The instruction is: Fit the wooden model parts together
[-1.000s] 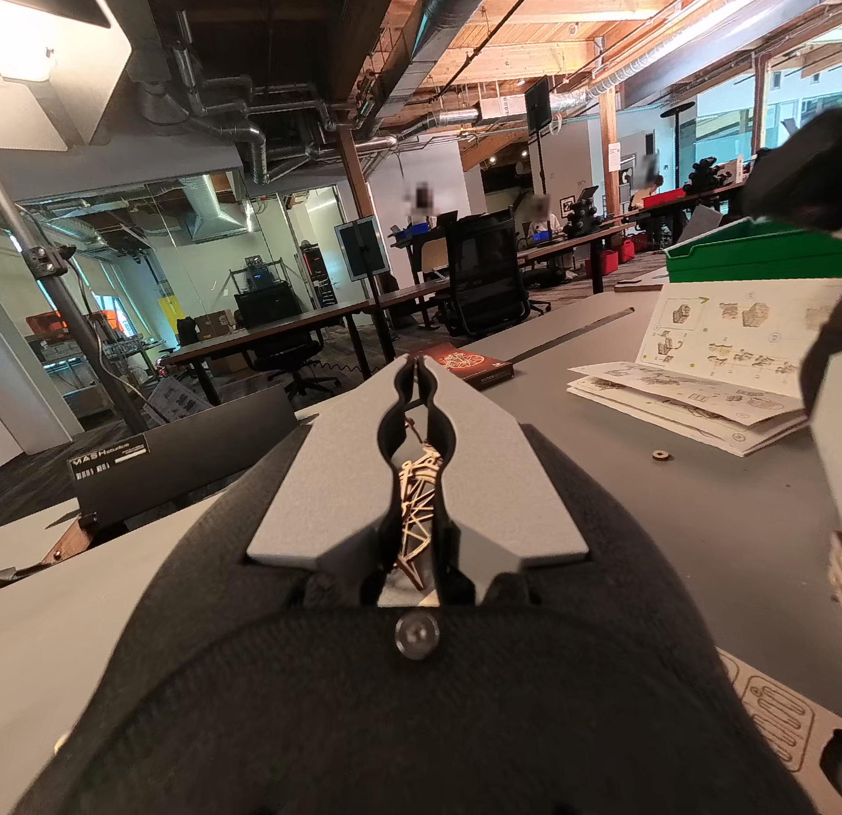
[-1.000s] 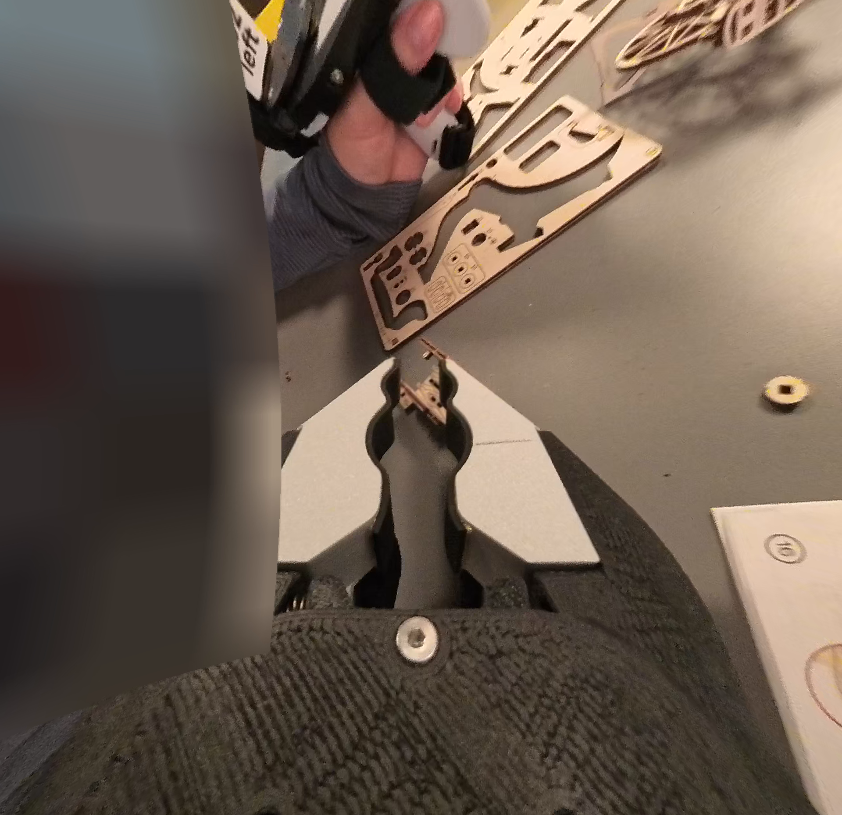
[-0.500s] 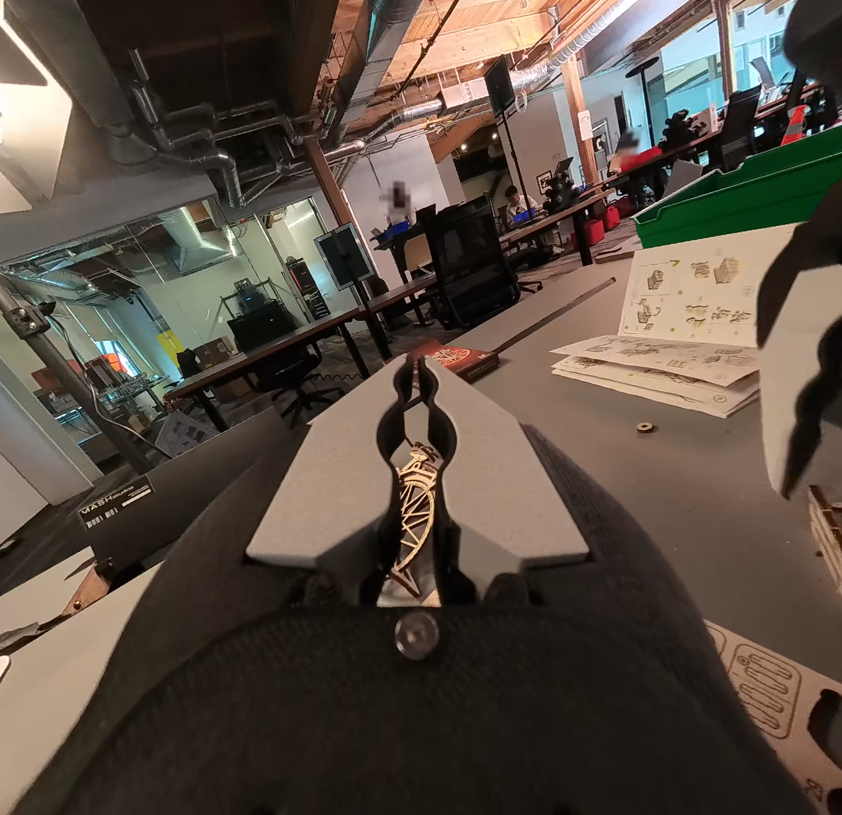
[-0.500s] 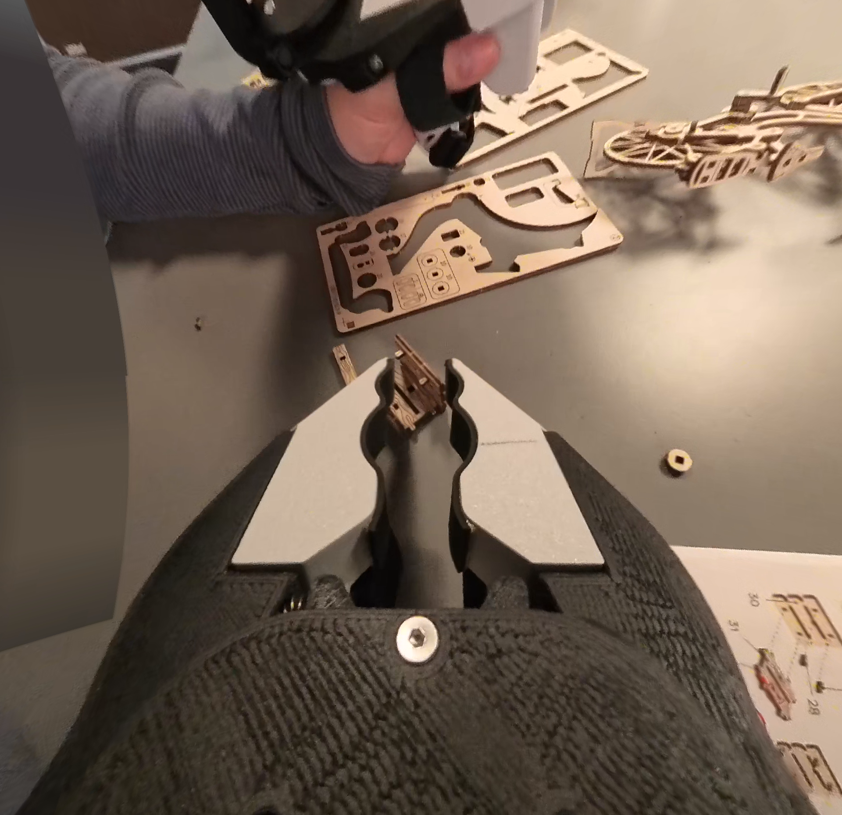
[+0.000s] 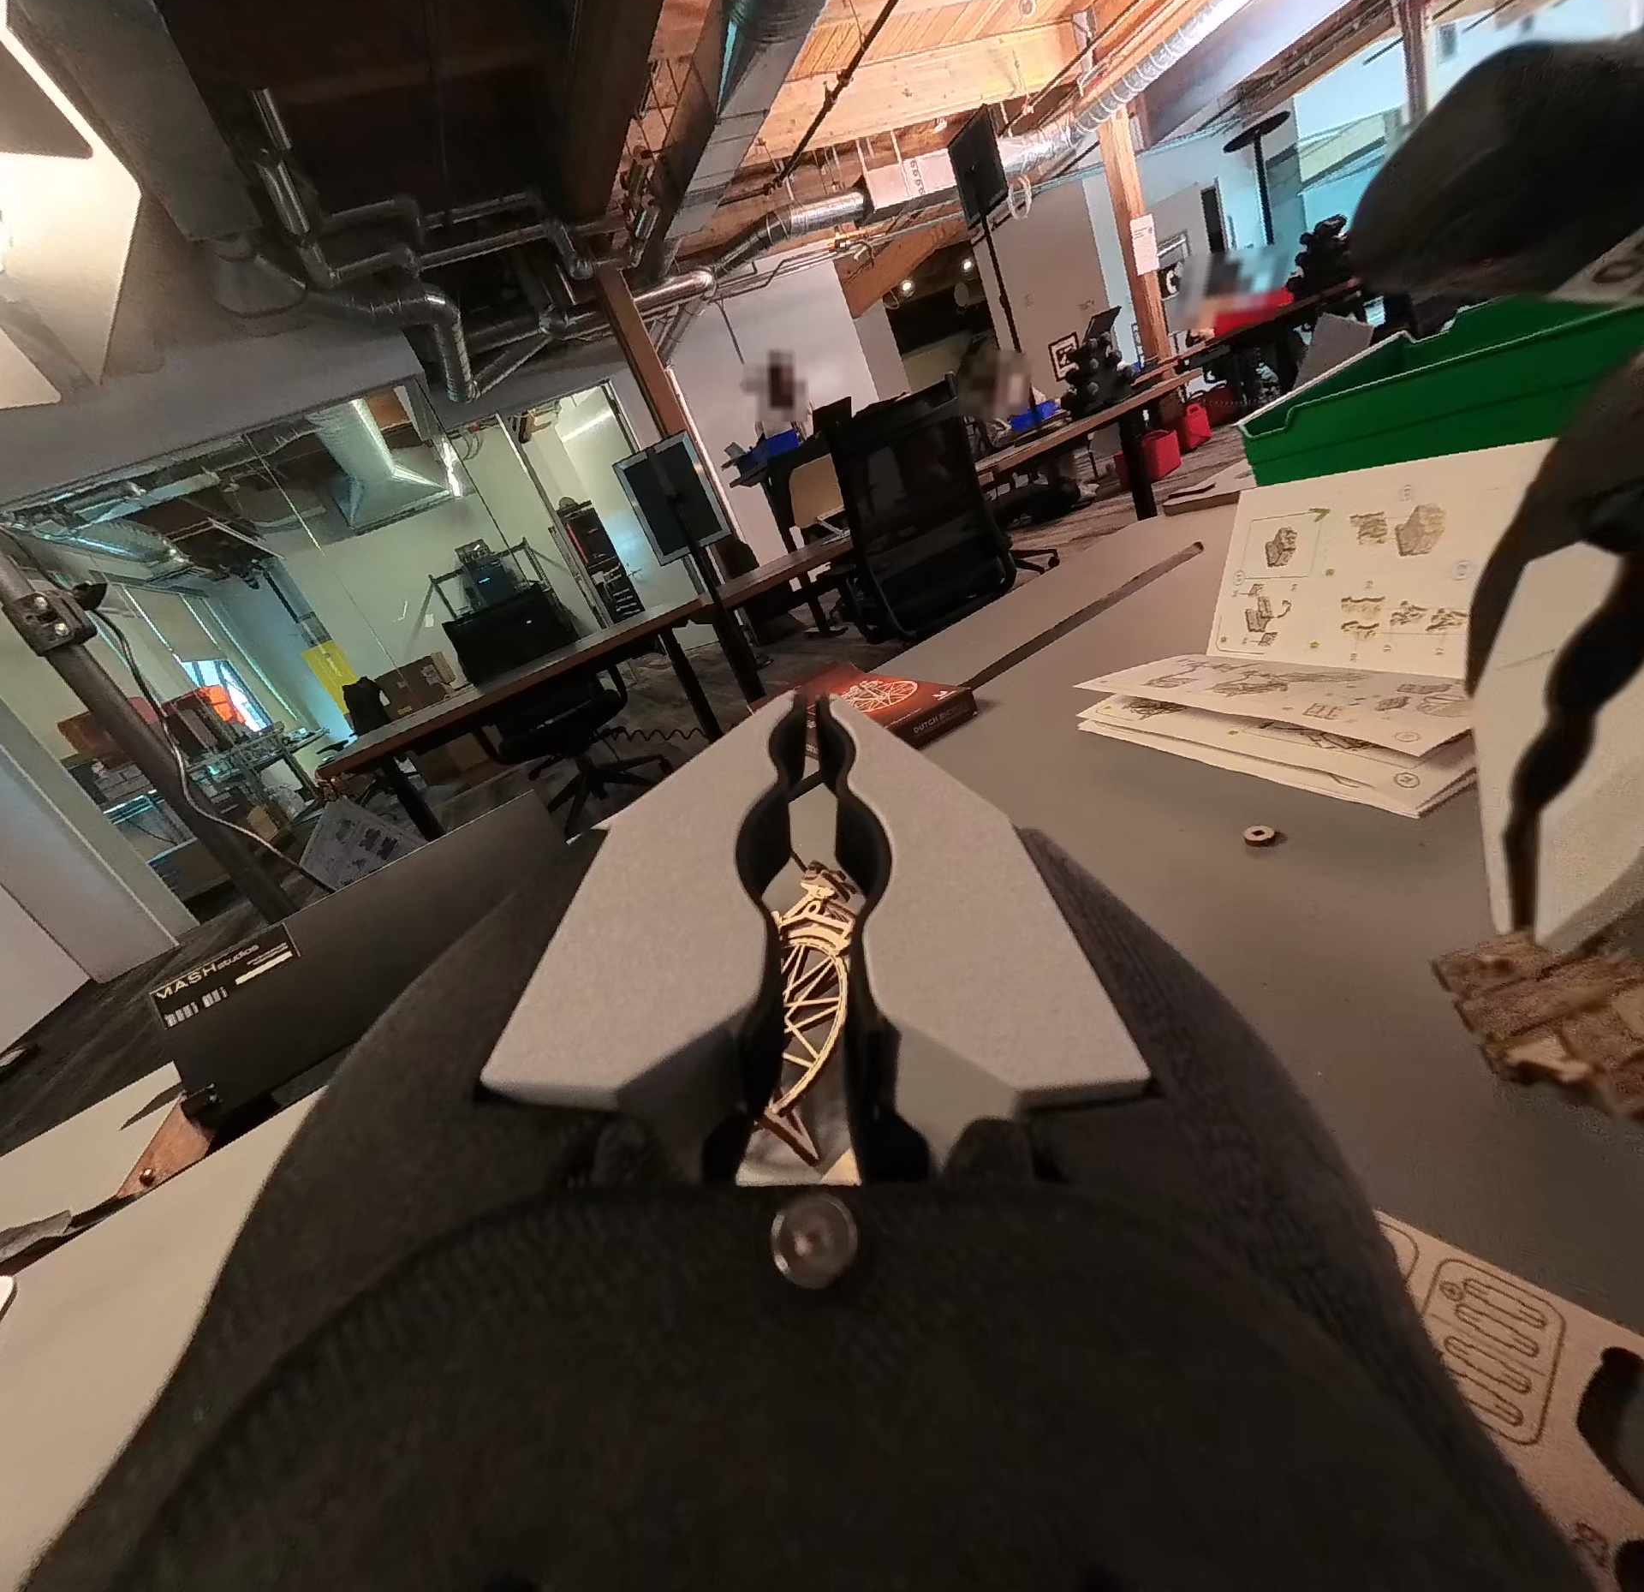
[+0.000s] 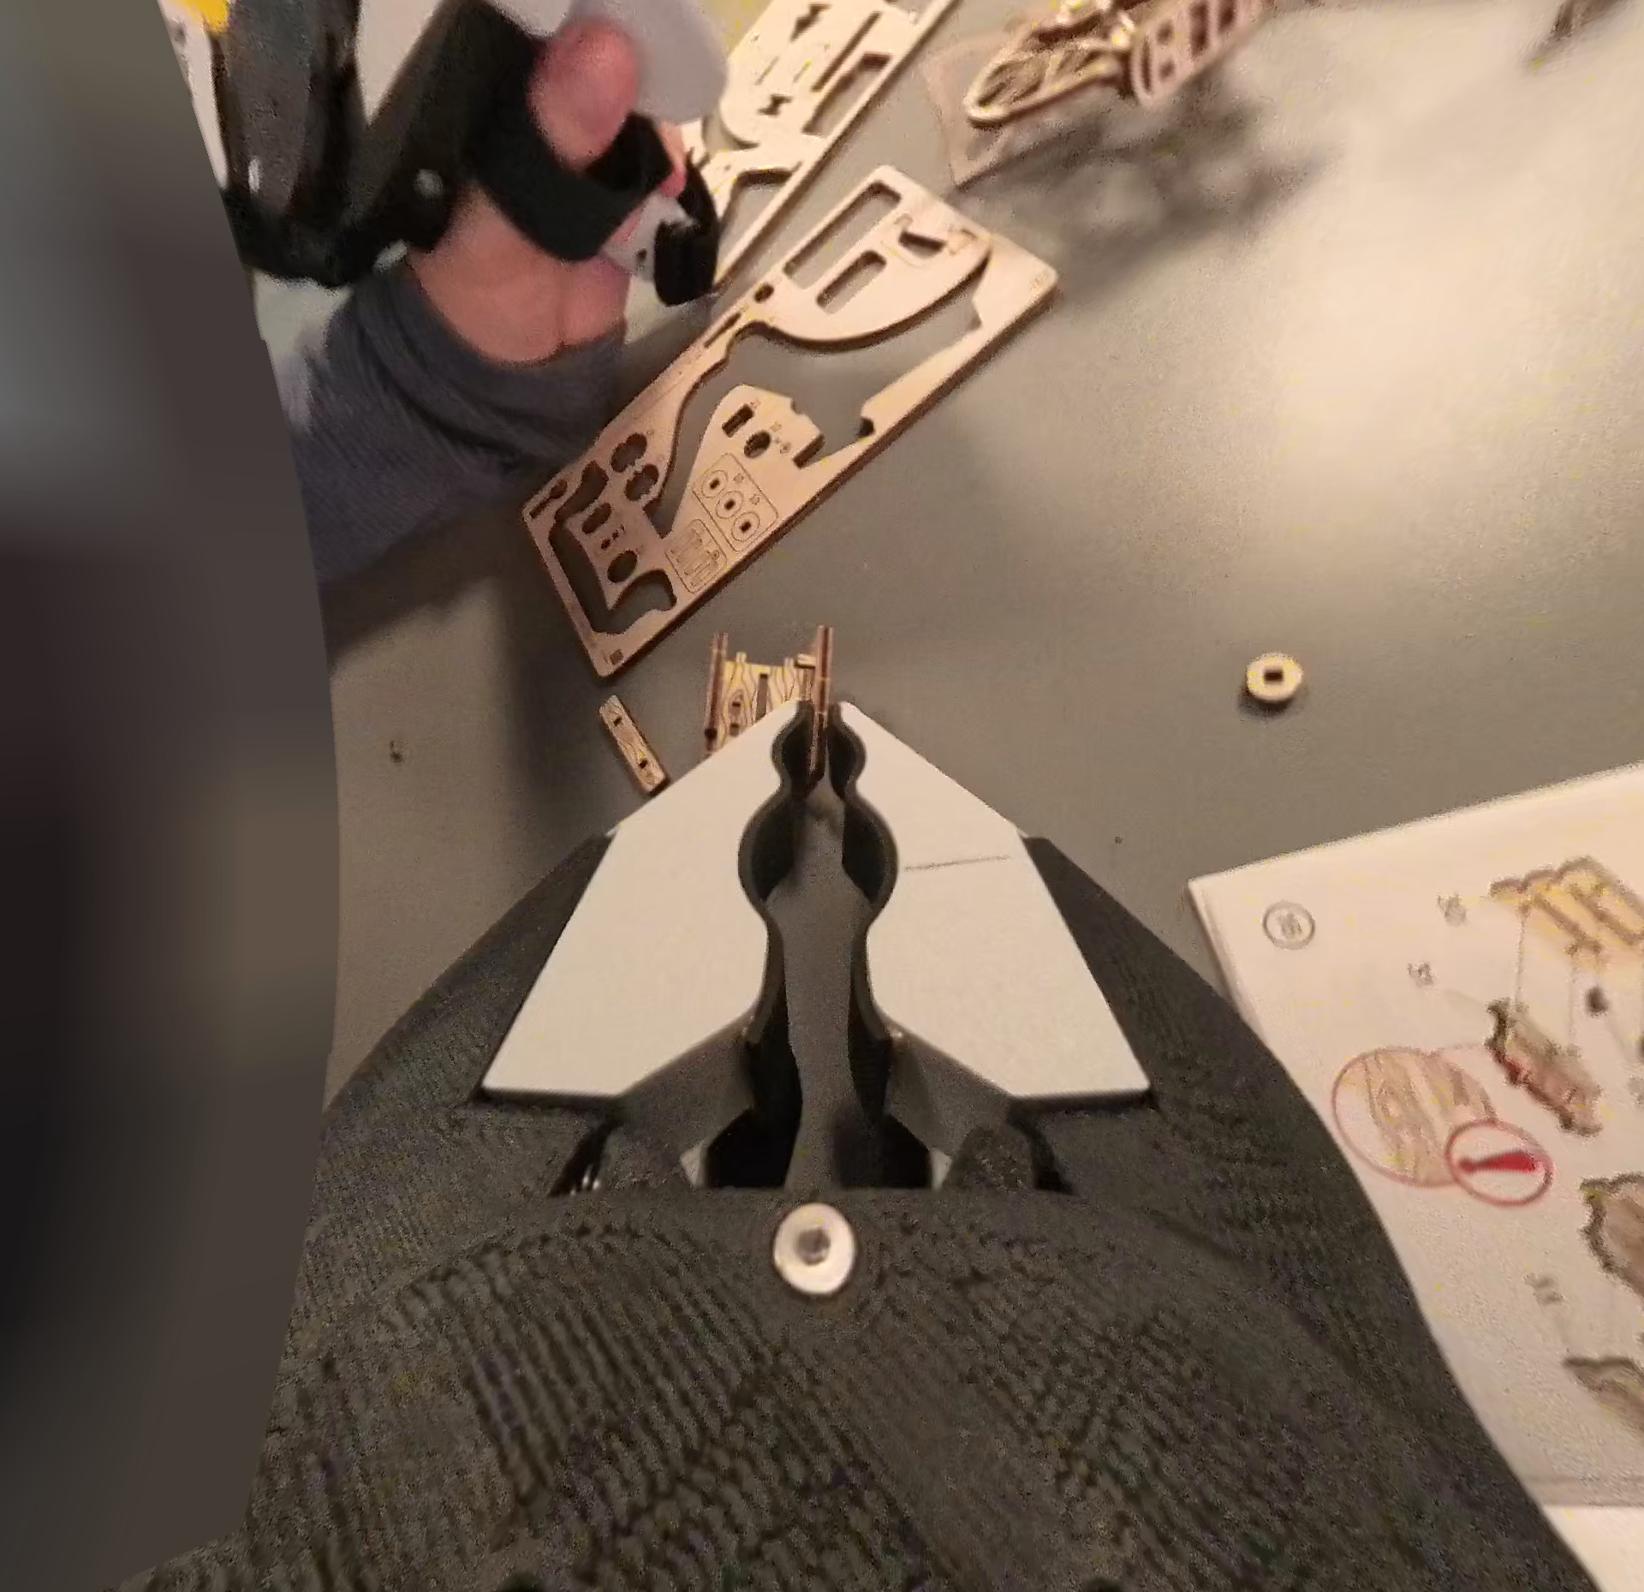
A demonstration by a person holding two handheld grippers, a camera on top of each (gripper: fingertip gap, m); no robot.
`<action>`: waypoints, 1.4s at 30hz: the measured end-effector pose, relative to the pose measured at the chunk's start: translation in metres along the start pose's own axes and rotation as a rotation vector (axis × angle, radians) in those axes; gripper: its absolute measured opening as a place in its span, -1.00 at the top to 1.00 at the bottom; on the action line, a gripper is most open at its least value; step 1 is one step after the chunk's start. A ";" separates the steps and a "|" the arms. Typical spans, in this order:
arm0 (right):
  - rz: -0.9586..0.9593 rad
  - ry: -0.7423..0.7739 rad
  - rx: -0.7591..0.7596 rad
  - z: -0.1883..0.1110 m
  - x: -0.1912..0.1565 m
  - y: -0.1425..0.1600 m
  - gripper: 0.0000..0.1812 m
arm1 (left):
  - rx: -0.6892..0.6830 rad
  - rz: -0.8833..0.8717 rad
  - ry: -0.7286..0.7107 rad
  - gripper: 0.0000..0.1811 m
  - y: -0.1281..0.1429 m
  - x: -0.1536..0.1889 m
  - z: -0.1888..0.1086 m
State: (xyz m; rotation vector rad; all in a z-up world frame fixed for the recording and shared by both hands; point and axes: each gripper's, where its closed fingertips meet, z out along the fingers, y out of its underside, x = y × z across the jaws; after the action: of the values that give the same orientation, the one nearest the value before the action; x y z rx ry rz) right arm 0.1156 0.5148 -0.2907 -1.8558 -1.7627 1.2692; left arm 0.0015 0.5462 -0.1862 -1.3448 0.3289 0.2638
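Note:
My left gripper (image 5: 814,713) is shut, and a spoked, curved wooden model part (image 5: 811,998) is pinched between its fingers behind the tips. My right gripper (image 6: 818,713) is shut on one thin side plate of a small wooden assembly (image 6: 756,686) that sits on the grey table (image 6: 1156,482). The left wrist view shows the right gripper (image 5: 1517,926) pointing down at far right, with that assembly (image 5: 1566,1006) at its tips. In the right wrist view the left gripper's body and the hand holding it (image 6: 498,241) are at top left. A blurred, partly built wheeled model (image 6: 1139,46) hangs above its shadow beside them.
Punched-out wooden sheets (image 6: 801,410) (image 6: 845,63) lie ahead of the right gripper. A loose wooden strip (image 6: 633,744) and a small washer (image 6: 1274,680) lie near it. An open instruction booklet (image 6: 1423,1060) is at right. A red-brown box (image 5: 898,704) and a green bin (image 5: 1423,410) stand farther off. There is about 15 cm between the tips of the two grippers.
My right gripper's jaws stood open around the small assembly and have now closed on its side plate. My left gripper stayed shut on the spoked part while tilting.

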 end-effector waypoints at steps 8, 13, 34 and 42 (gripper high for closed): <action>0.038 0.066 -0.005 0.002 0.018 0.005 0.86 | -0.003 -0.004 0.003 1.00 0.001 0.001 0.001; -0.046 0.169 0.066 -0.008 0.027 -0.011 0.80 | -0.001 -0.013 0.000 1.00 0.001 -0.001 0.000; -0.581 0.265 -0.042 -0.002 0.006 -0.009 0.82 | -0.001 -0.029 -0.003 1.00 0.002 -0.002 0.001; -0.777 0.315 -0.091 0.003 0.000 -0.008 0.82 | -0.002 -0.032 -0.002 1.00 0.002 -0.002 0.001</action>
State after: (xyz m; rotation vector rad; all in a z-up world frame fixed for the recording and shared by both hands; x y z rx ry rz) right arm 0.1078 0.5158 -0.2867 -1.1079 -2.0556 0.5737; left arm -0.0011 0.5477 -0.1871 -1.3507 0.3050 0.2383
